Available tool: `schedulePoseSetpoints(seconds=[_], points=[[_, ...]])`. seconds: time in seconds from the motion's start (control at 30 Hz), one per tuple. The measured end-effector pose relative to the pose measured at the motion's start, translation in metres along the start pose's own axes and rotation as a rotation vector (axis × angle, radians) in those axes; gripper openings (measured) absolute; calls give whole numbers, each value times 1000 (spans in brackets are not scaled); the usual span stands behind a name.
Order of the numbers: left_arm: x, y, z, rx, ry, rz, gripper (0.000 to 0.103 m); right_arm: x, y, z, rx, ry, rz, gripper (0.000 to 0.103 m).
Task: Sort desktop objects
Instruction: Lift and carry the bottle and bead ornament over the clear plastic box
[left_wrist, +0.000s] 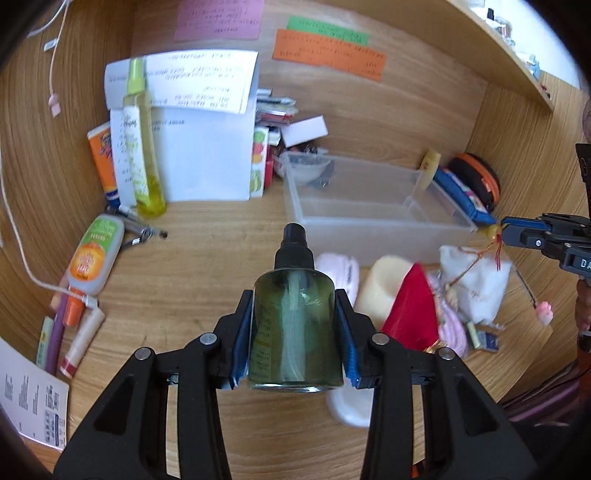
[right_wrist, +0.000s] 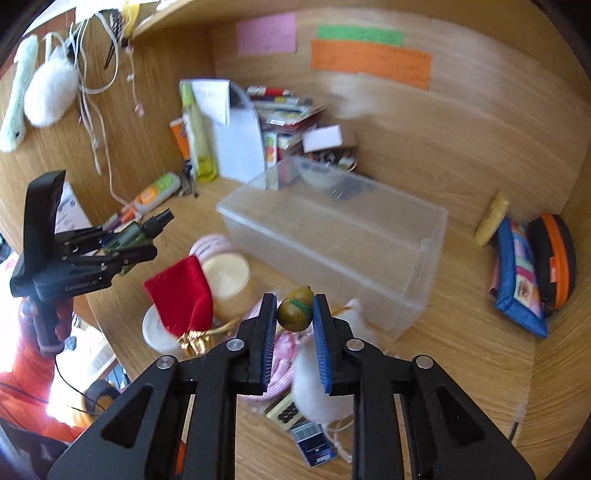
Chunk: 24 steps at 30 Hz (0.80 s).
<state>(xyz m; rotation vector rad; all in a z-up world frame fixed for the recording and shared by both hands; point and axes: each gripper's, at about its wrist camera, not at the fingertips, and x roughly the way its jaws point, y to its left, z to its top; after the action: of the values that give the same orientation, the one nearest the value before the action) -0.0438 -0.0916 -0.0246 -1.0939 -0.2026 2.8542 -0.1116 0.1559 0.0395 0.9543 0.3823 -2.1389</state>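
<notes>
My left gripper (left_wrist: 294, 332) is shut on a green glass spray bottle (left_wrist: 294, 332) with a black pump top, held above the wooden desk. It shows in the right wrist view (right_wrist: 138, 234) too. My right gripper (right_wrist: 294, 314) is shut on a small yellow-green bead (right_wrist: 295, 309) that is tied by cord to a white drawstring pouch (right_wrist: 317, 387) hanging below. In the left wrist view this gripper (left_wrist: 496, 232) sits at the right, the pouch (left_wrist: 476, 284) under it. An empty clear plastic bin (right_wrist: 332, 240) stands in front of both grippers.
A red velvet pouch (right_wrist: 181, 295), a cream candle (right_wrist: 227, 278), a pink item (left_wrist: 338, 269) and a white jar lid (right_wrist: 157, 332) lie before the bin. Tubes, pens and a yellow bottle (left_wrist: 142, 140) crowd the left. A blue pouch (right_wrist: 517, 273) and orange-black case (right_wrist: 554, 254) sit right.
</notes>
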Motion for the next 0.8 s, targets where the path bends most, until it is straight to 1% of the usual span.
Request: schedulePoseSetpoints(seconds=[0.37,0.63,0.8], points=[[-2,-11,27,-5,-42,-24,41,-22,-30,24,68,-98,1,18],[2,-20,47,7,-60,-31,41,-26,-45,48,72,-145,-15,18],[5,-23,61,10,-70,-31,41,-30,-55,64,81,-179,-9,18]])
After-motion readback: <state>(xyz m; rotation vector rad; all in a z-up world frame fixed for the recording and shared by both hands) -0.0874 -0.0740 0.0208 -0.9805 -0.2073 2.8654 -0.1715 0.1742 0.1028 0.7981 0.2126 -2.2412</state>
